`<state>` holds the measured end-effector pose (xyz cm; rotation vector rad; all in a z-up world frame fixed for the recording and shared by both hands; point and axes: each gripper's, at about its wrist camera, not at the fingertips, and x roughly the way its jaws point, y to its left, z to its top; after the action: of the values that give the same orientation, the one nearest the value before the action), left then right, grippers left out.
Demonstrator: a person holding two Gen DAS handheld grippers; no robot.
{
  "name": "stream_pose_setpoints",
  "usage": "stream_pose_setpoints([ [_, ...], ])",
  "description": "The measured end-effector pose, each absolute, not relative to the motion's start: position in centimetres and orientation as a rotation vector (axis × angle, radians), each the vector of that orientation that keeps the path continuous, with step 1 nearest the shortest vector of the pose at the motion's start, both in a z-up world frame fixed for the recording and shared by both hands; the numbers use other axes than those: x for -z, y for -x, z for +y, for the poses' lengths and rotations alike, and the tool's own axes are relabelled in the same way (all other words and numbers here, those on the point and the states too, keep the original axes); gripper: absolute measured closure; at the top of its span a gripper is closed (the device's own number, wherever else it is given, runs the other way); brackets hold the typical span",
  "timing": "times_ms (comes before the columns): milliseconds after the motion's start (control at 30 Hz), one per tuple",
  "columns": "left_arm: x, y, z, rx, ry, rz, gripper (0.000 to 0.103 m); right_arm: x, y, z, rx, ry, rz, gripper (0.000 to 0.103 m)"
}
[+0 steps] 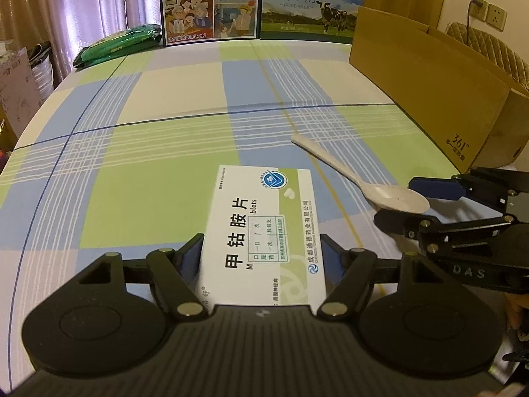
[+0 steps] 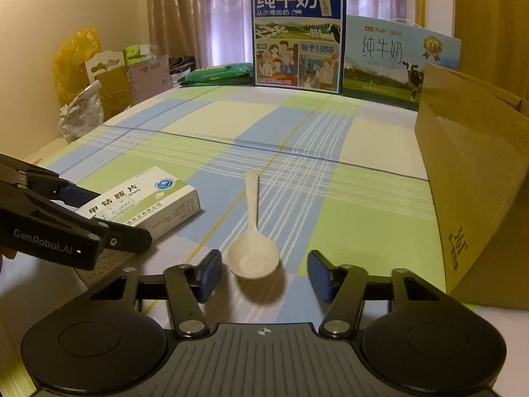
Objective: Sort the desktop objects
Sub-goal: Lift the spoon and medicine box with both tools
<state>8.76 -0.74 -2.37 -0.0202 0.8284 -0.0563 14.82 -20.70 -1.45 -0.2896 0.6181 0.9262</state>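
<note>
Your left gripper (image 1: 263,258) has its two fingers on either side of the near end of a white medicine box (image 1: 261,228), flat on the checked tablecloth (image 1: 148,198). The blue pads sit right against the box's long edges, though the pictures cannot confirm a firm pinch. In the left wrist view the box runs from 6 o'clock toward the centre.

Your right gripper (image 2: 264,276) is spread wide, holding nothing. Its fingers straddle the bowl of a cream plastic spoon (image 2: 253,248), with a gap on each side. The spoon lies on the cloth, bowl nearest you, handle pointing toward 12 o'clock. From the left wrist view the spoon sits at 3 o'clock of the box, well clear of it.

An open brown cardboard box (image 2: 469,172) stands along the table's edge at 3 o'clock in the right wrist view. At 12 o'clock, at the far end of the table, two milk cartons (image 2: 297,38) stand upright side by side, with a green packet (image 2: 218,74) lying at 11 o'clock just beside them.
</note>
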Motion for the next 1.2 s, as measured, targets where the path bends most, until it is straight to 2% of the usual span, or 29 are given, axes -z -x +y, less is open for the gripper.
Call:
stream_pose_setpoints([
  [167,2.4,-8.9,-0.7,0.054,0.023,0.827,0.035,1.5,-14.9,-20.3,-0.930,0.293,0.615,0.060],
  [300,2.4,-9.0,-0.7,0.053,0.026,0.825,0.035,1.4,-14.7,-20.2,-0.946,0.294,0.613,0.072],
  [900,2.4,-9.7,-1.0,0.039,0.011,0.824,0.036,1.0,-13.8,-20.3,-0.920,0.280,0.616,0.073],
  [1200,0.7,-9.3,-1.6,0.051,0.000,0.758,0.036,-0.7,-13.4,-21.0,-0.875,0.228,0.562,0.073],
])
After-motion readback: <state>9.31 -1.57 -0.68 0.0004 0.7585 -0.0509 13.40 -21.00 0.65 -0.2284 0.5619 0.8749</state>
